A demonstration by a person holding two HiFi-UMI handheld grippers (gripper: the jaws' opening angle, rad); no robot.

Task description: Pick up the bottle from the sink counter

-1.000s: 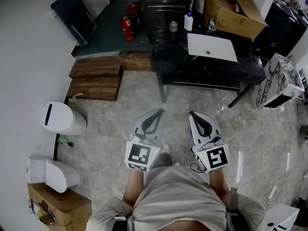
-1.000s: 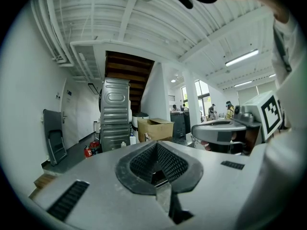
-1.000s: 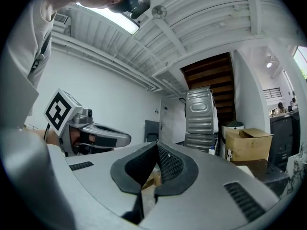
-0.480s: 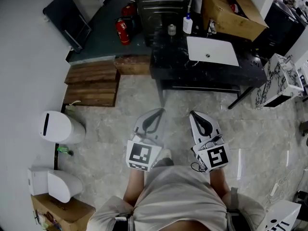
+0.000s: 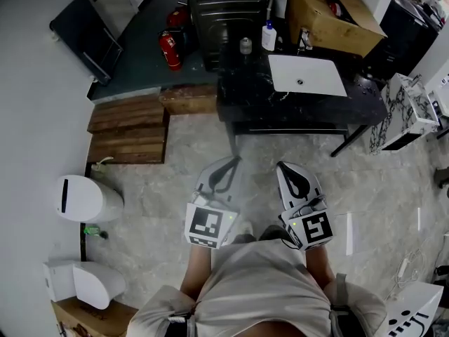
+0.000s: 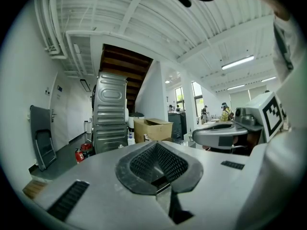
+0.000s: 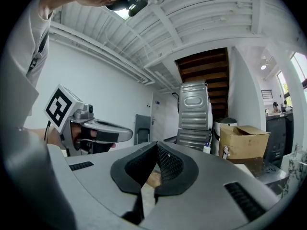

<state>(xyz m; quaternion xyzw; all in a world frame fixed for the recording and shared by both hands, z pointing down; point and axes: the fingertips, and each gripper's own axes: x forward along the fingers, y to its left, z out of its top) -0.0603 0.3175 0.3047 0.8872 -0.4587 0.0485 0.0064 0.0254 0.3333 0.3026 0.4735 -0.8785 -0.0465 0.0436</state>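
The left tool (image 5: 230,163) and the right tool (image 5: 282,167) are held side by side above the grey stone floor (image 5: 175,167), each with its jaws closed together and nothing between them. The white plastic bottle with a blue cap (image 5: 269,36) stands upright at the back of the dark marble tabletop (image 5: 245,90). It is between a small grey can (image 5: 245,45) and a brown cardboard box (image 5: 330,9), near the white rectangular sink (image 5: 309,76) and well apart from both tools.

White bottle (image 5: 269,38) with blue top, upright on dark sink counter (image 5: 245,90)
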